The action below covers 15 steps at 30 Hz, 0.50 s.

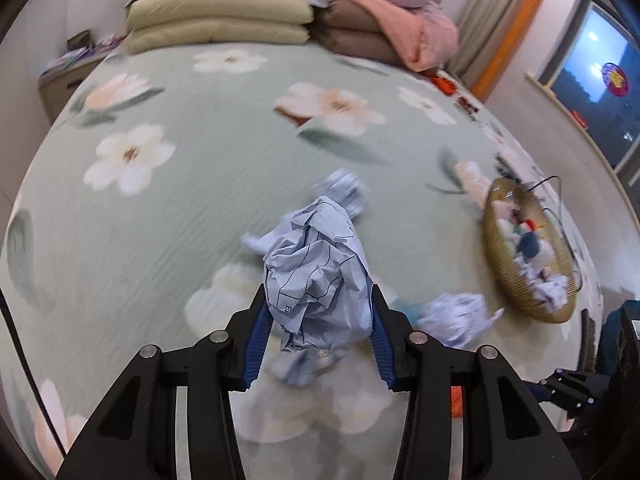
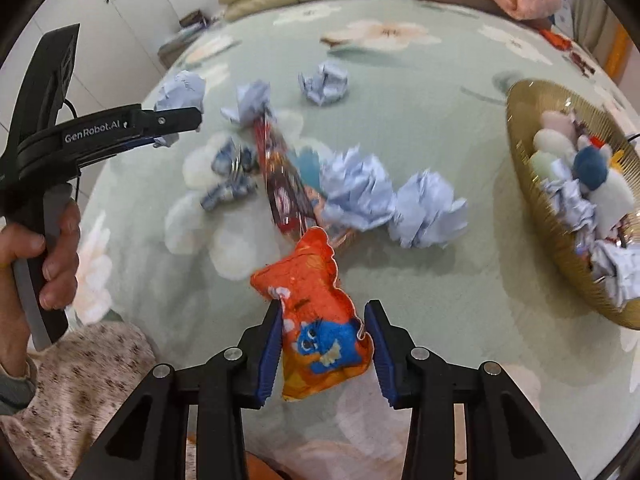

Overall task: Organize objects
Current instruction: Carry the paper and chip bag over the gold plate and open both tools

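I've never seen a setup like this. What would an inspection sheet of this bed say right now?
Surface: bed cover, green with flowers.
Job's things: paper ball held in the left gripper; orange pouch held in the right gripper; basket partly filled.
Clutter: loose paper balls, a wrapper.
Grippers: both sets of fingers closed on their loads.
Cables: a thin black one behind the basket.
Surroundings: stacked pillows, window.
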Each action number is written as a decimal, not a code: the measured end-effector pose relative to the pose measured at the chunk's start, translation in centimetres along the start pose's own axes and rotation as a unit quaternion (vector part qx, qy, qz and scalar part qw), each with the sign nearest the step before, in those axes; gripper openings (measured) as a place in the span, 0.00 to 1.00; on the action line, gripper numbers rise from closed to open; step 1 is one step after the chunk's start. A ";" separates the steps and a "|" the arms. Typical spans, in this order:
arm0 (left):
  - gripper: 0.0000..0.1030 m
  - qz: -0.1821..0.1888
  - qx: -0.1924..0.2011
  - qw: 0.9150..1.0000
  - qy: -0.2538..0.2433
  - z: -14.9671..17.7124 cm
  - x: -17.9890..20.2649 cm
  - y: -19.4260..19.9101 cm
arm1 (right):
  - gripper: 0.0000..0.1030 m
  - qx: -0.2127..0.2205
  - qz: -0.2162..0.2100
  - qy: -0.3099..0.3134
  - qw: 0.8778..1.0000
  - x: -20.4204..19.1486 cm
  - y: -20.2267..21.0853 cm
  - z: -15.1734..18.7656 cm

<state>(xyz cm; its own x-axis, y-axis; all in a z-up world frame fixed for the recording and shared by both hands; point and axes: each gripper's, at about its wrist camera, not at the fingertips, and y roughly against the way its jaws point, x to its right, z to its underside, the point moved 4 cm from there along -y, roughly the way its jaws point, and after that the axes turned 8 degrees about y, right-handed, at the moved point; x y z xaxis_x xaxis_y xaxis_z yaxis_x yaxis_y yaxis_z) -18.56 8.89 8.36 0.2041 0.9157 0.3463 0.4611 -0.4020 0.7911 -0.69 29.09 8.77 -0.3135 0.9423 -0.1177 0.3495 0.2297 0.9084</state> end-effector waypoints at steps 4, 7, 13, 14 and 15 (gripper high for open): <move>0.41 0.030 0.016 0.999 -0.024 -1.5 3.9 1.2 | 0.39 0.032 -0.002 -0.024 0.999 0.4 1.6 -1.4; 0.41 0.063 0.026 0.997 -0.046 -3.0 7.8 1.8 | 0.39 0.066 0.018 -0.047 0.997 2.4 4.3 -2.4; 0.41 0.137 0.034 0.985 -0.103 -4.6 17.7 1.7 | 0.39 0.144 0.132 -0.124 0.973 9.6 11.9 -4.1; 0.41 0.144 0.031 0.983 -0.112 -4.6 19.0 1.4 | 0.39 0.153 0.149 -0.133 0.968 10.4 12.8 -4.2; 0.41 0.155 0.024 0.980 -0.123 -4.5 20.7 0.8 | 0.39 0.169 0.175 -0.152 0.958 11.9 14.3 -4.3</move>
<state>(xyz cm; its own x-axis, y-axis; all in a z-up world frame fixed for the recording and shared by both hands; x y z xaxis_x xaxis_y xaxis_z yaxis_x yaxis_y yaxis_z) -17.85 27.50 18.46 0.5397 0.7242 0.4293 0.3834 -0.6654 0.6406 -3.27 42.50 22.07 0.1287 0.9916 0.0119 0.6678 -0.0955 0.7381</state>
